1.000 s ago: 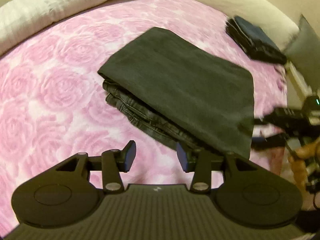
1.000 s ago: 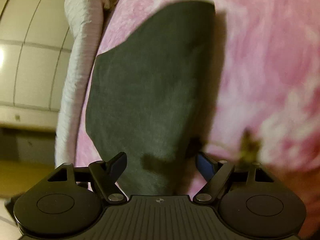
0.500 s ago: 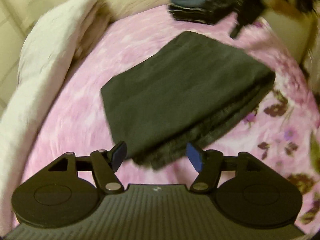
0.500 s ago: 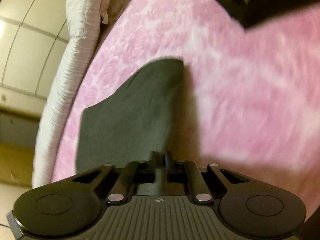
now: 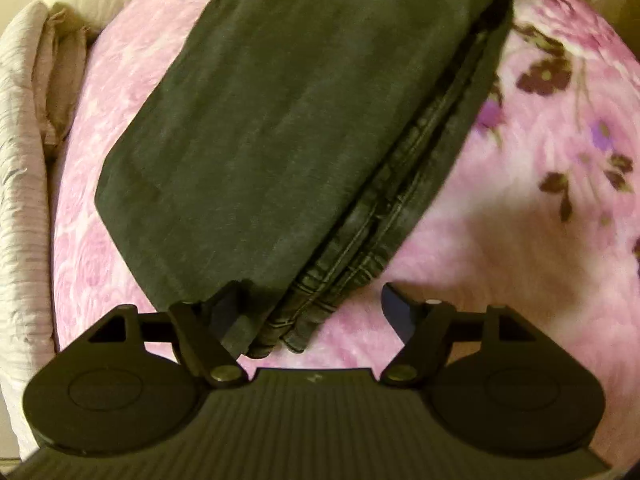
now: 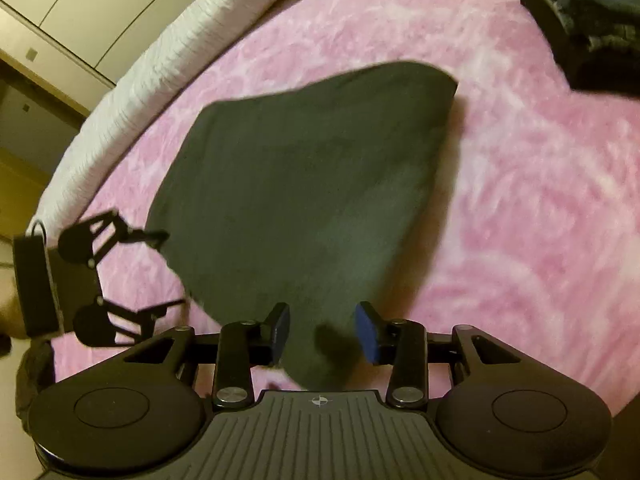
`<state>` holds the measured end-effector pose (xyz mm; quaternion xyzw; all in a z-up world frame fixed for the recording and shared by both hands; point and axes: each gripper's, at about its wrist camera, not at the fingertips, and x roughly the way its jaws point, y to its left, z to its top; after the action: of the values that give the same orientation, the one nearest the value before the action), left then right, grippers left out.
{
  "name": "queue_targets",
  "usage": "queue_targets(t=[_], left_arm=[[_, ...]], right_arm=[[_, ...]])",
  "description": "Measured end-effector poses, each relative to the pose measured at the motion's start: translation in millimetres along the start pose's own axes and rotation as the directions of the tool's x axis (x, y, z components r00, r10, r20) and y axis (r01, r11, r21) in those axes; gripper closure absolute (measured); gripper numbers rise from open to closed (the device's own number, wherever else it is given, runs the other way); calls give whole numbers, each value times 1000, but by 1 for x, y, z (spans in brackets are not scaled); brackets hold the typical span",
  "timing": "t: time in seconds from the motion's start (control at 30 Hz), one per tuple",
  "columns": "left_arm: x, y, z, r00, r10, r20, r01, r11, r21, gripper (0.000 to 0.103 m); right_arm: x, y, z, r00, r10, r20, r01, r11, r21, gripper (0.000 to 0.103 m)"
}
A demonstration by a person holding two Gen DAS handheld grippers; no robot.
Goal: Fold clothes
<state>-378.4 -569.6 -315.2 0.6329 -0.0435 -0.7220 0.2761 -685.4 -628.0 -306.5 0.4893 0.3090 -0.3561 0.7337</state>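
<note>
Jaws of the left gripper point(image 5: 308, 312) stand wide & are opening; the near corner of the folded dark jeans point(image 5: 288, 128) lies between them, draped over the left finger point(image 5: 224, 316), while the right finger point(image 5: 394, 312) is clear of the cloth. Jeans sit folded on a bed w/ a pink rose-print blanket point(image 5: 500, 240). Left of the jeans: a strip of bare pink, then a pale rolled quilt point(image 5: 20, 160) along the bed edge. Stacked seam edges of the fold face right, w/ wide open blanket beyond. In the right wrist view, the left gripper point(image 6: 160, 272) shows at far left by the jeans' point(image 6: 312, 200) left edge. Right gripper point(image 6: 322, 332) jaws are partway apart & opening, the near tip of the jeans between the blue pads point(image 6: 368, 332), not pinched. Open pink blanket to the right; another dark folded pile point(image 6: 584, 12) sits well apart at top right.
</note>
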Motion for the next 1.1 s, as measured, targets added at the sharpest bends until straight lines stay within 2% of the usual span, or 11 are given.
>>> queue_targets(t=[0.13,0.47,0.57,0.67,0.77,0.83,0.93,1.0,1.1], left_arm=[[-1,-5,-8,1000,12,24,-13,999,32,32],[-7,-9,-15,998,14,57,-18,996,82,32],[-7,-8,-14,998,10,62,-15,996,87,32],[-6,-7,-14,998,6,69,-13,996,90,32],[-6,-8,-17,997,6,77,-14,995,99,32],[-7,-8,-18,997,4,81,-13,995,103,32],[-7,-9,-19,996,2,87,-12,993,114,32],[-7,-8,-20,996,-1,93,-10,993,115,31],[-9,-4,-21,994,-9,113,-2,995,97,32]], right_arm=[[5,5,-15,1000,-7,7,7,999,40,59],[-4,29,-24,996,-70,46,69,998,9,57],[4,48,-30,990,-132,44,136,984,-112,56],[12,69,-35,979,-197,48,203,947,-249,53],[24,88,-44,966,-249,67,255,882,-397,48],[34,98,-51,950,-300,91,305,819,-486,43],[50,110,-63,926,-352,134,357,709,-608,31],[64,118,-73,910,-378,171,384,615,-689,30],[86,126,-87,902,-388,187,376,495,-783,29]])
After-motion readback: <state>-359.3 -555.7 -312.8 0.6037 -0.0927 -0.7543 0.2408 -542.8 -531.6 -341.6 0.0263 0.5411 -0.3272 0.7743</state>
